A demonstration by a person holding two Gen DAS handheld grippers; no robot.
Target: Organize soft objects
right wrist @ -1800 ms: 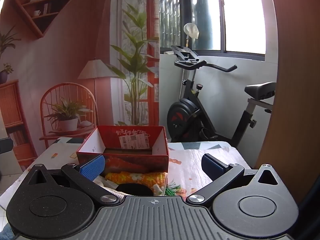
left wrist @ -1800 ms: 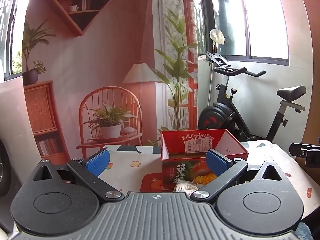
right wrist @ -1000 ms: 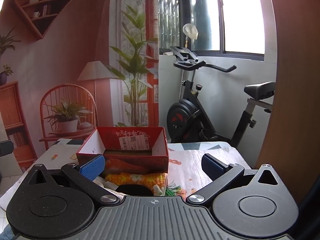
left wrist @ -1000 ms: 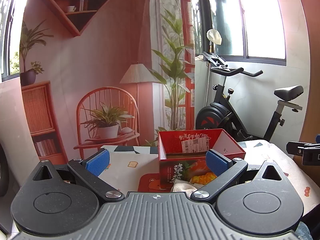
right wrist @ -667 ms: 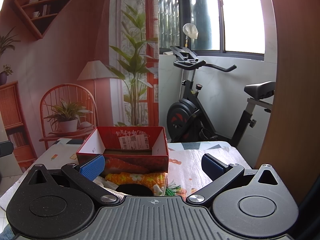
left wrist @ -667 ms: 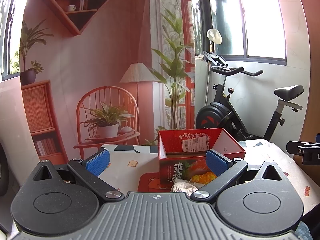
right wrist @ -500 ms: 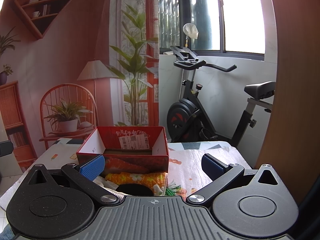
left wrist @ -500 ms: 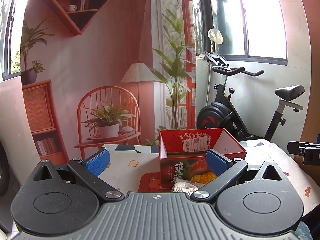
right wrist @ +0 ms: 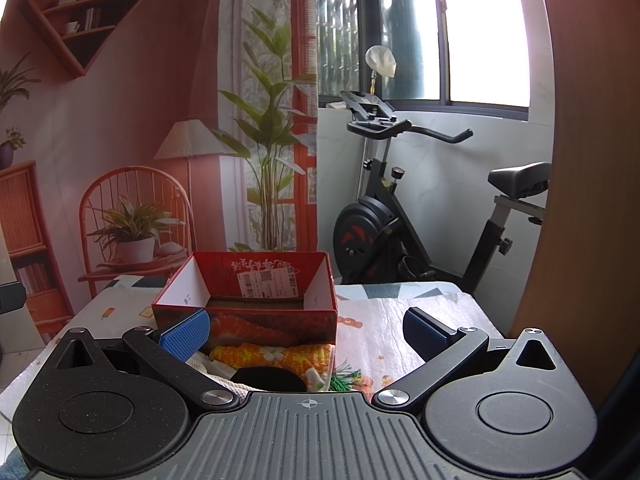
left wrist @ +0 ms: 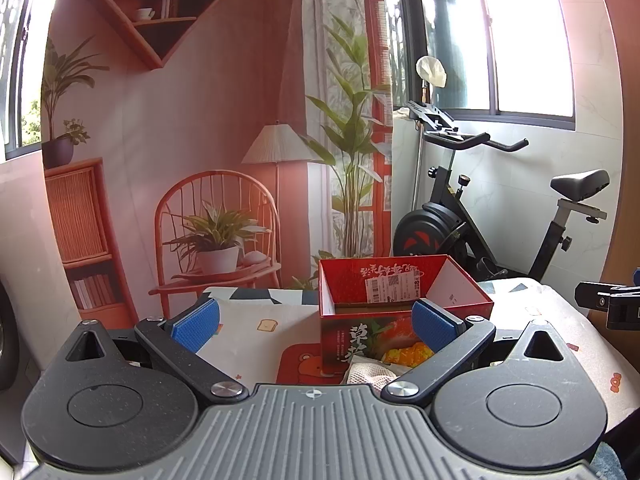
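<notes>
Orange flowered cloth [right wrist: 276, 354] lies bunched on the table [right wrist: 400, 320], just ahead of the right gripper [right wrist: 302, 330] and inside its spread, empty jaws; long axis runs left-right. Left gripper [left wrist: 316, 320], likewise spread and empty, sees the cloth off toward its right pad [left wrist: 434, 322]. Right hand judged nearer. Beyond the cloth, touching or nearly so: the red cardboard box [right wrist: 248, 292], open-topped.
</notes>
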